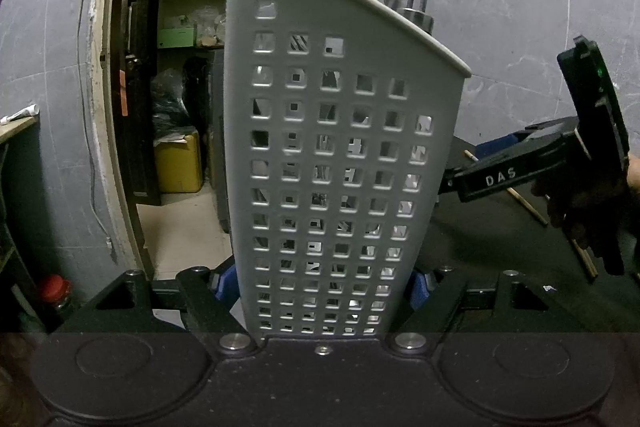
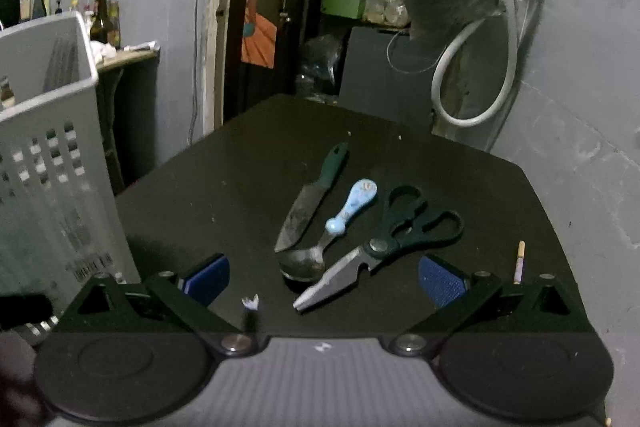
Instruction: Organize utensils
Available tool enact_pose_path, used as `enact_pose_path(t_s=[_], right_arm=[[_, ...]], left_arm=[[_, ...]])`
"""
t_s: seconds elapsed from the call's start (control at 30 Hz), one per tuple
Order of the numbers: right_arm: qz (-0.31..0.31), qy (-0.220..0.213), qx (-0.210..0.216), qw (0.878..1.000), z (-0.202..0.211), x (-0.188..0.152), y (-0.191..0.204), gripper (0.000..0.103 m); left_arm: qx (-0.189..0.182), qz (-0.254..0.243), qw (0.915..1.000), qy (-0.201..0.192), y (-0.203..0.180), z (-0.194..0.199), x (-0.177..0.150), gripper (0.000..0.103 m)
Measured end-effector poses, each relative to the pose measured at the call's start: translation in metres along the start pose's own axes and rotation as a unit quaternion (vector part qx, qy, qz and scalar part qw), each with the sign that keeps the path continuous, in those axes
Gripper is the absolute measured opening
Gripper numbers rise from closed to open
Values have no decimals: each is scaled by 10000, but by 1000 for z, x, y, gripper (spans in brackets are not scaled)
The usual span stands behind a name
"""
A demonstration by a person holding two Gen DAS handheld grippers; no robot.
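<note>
Left gripper (image 1: 320, 285) clamped on grey perforated caddy (image 1: 344, 155), blue pads pressed to both side walls; likely steadies it upright so utensils can drop in. Right gripper (image 2: 324, 281) wide open, empty, low over dark tabletop (image 2: 224, 187), aimed at utensils. Knife (image 2: 310, 201), blue-handled spoon (image 2: 332, 231), scissors (image 2: 384, 243) lie side by side, tips toward gripper; spoon bowl and scissor blades nearest, probable first pick.

The left wrist view looks level, very near the grey perforated holder (image 1: 340, 167) filling its centre. The right wrist view looks down across the black table (image 2: 240, 167) toward its far edge. Both share the holder (image 2: 48, 147) and doorway.
</note>
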State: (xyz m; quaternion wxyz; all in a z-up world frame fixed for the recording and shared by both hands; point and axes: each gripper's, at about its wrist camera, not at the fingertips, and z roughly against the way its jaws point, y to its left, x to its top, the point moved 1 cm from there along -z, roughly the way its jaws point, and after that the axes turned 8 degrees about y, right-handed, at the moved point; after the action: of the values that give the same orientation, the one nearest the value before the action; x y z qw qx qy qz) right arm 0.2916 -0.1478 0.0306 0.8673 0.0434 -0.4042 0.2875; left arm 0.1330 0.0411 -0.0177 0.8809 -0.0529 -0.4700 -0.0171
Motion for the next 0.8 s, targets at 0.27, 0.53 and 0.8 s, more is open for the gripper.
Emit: enact_pose_path(t_s=[0.27, 0.53, 0.8], right_arm=[[634, -100, -490, 9967, -7, -5, 5, 102], [1804, -194, -908, 9792, -16, -13, 27, 78], [2792, -175, -1453, 9490, -34, -19, 48, 42]], left_arm=[[-7, -5, 10000, 9, 1, -1, 0, 79], [-35, 28, 10000, -1, 3, 0, 0, 79], [-72, 59, 10000, -7, 4, -1, -1, 79]])
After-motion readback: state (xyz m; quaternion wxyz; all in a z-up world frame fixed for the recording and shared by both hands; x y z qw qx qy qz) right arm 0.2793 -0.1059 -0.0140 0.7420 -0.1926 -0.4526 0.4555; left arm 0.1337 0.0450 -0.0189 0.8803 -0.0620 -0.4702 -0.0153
